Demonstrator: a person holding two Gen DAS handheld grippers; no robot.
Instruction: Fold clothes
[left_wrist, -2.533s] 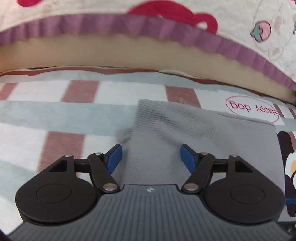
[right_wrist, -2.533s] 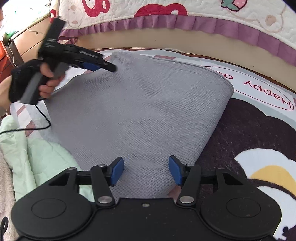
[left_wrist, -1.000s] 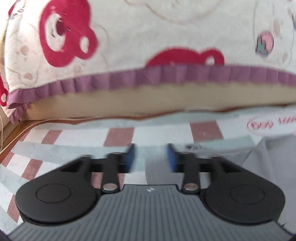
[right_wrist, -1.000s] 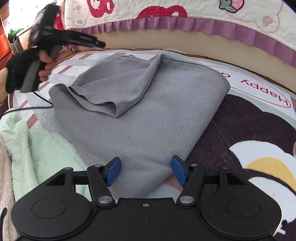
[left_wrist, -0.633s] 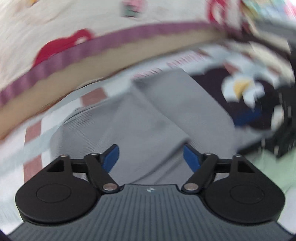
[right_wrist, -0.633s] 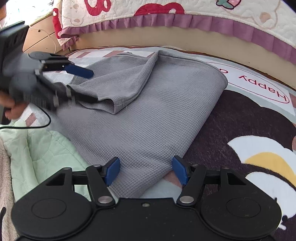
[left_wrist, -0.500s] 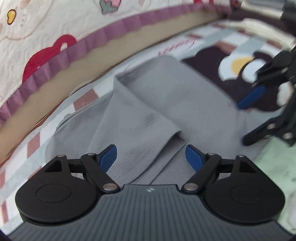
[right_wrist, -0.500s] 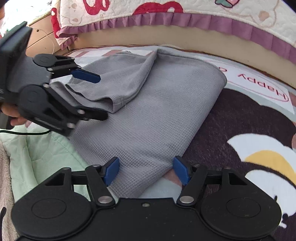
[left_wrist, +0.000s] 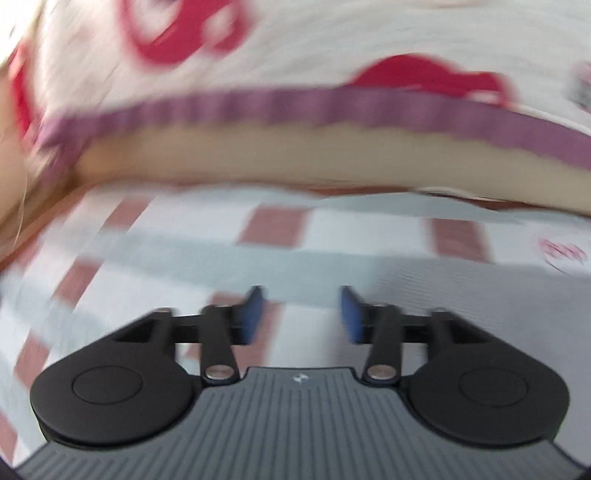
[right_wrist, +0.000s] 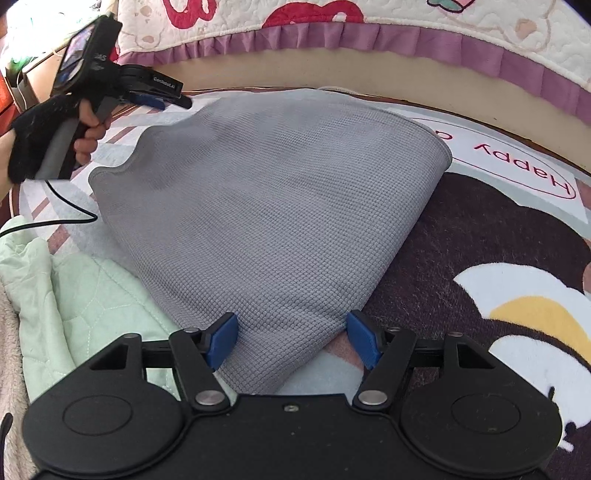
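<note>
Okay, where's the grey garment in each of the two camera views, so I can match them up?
Left wrist view: the grey garment is a blurred patch at right of centre, behind the right fingertip of the left gripper.
Right wrist view: it fills the centre, its near corner between the open fingers of the right gripper.
Shared landmark: the purple ruffle along the top.

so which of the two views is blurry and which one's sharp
Left wrist view: motion-smeared, the quilt's purple ruffle and checked mat streaked, only the left gripper fairly crisp. Right wrist view: sharp, the grey garment showing its waffle weave, with fisheye bending at the edges.
</note>
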